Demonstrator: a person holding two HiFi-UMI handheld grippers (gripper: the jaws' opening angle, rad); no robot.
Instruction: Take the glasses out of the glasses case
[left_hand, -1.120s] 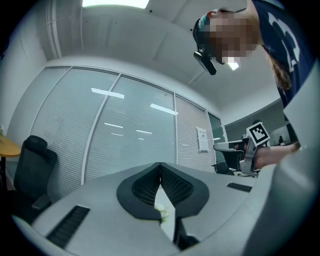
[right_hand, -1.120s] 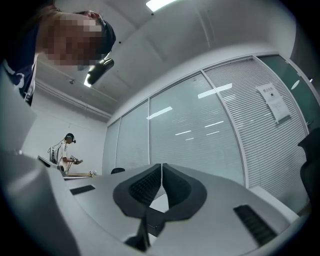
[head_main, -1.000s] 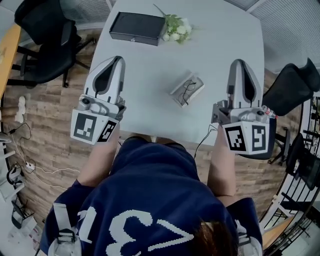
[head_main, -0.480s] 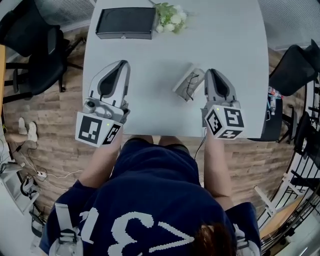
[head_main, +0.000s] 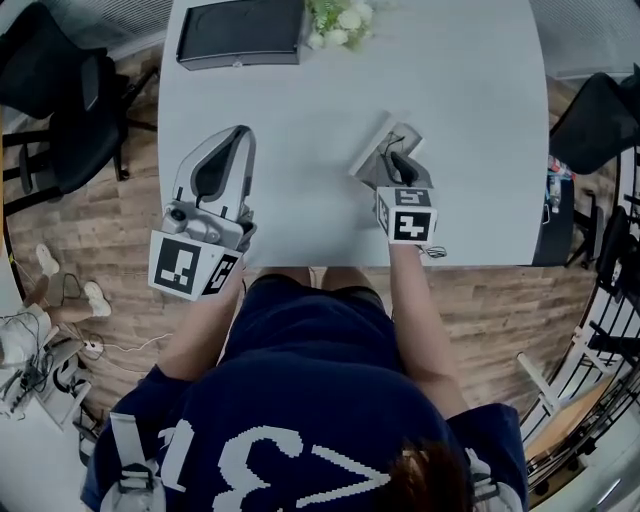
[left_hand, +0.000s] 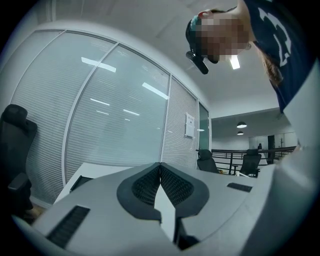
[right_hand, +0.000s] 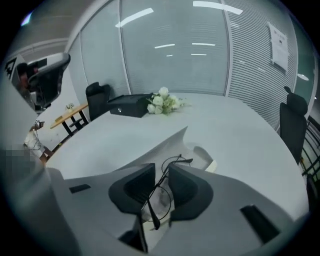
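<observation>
The glasses case (head_main: 377, 152) lies open on the white table (head_main: 300, 90), light grey with its lid (right_hand: 157, 142) raised. Thin black-framed glasses (right_hand: 172, 161) rest in it. My right gripper (head_main: 399, 160) is down over the case and hides most of the glasses in the head view. In the right gripper view the right gripper (right_hand: 161, 171) is open by a narrow gap, with the frame running between its pads, one lens (right_hand: 161, 202) below them. The left gripper (head_main: 240, 133) hovers to the left, apart from the case. Its jaws (left_hand: 160, 166) are shut on nothing and point upward.
A flat black box (head_main: 240, 30) and a small bunch of white flowers (head_main: 335, 18) sit at the table's far edge. Black office chairs stand left (head_main: 60, 95) and right (head_main: 600, 110) of the table. The person's body is at the near edge.
The right gripper has swung left and forward from the table's right edge onto the case, its jaws now straddling the glasses. The left gripper has barely moved.
</observation>
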